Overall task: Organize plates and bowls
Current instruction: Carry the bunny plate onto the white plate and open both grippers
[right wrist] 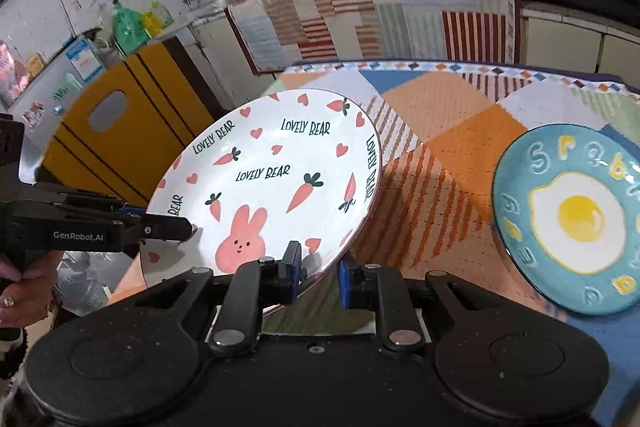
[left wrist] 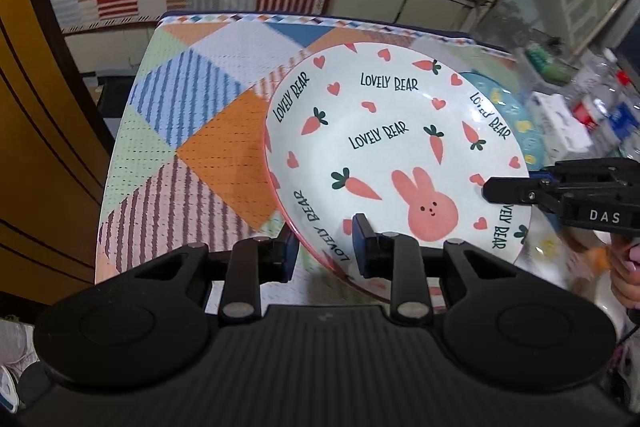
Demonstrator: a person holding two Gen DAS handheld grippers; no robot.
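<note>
A white plate (left wrist: 384, 147) printed with a pink rabbit, carrots and "LOVELY BEAR" hangs tilted above the patchwork table (left wrist: 180, 131). My left gripper (left wrist: 325, 255) is shut on its near rim, one finger above and one below. My right gripper (left wrist: 490, 191) comes in from the right and pinches the plate's right rim. In the right wrist view the same plate (right wrist: 272, 179) sits between the right gripper's (right wrist: 320, 277) blue pads, and the left gripper (right wrist: 186, 227) clamps its left rim. A blue plate with a fried-egg design (right wrist: 576, 219) lies flat on the table to the right.
The blue plate (left wrist: 518, 125) shows behind the white one. Bottles and boxes (left wrist: 580, 107) crowd the table's right side. A yellow cabinet (right wrist: 120, 131) stands left of the table. A cloth-covered counter (right wrist: 360, 7) with appliances runs behind. A hand (right wrist: 24, 275) holds the left gripper.
</note>
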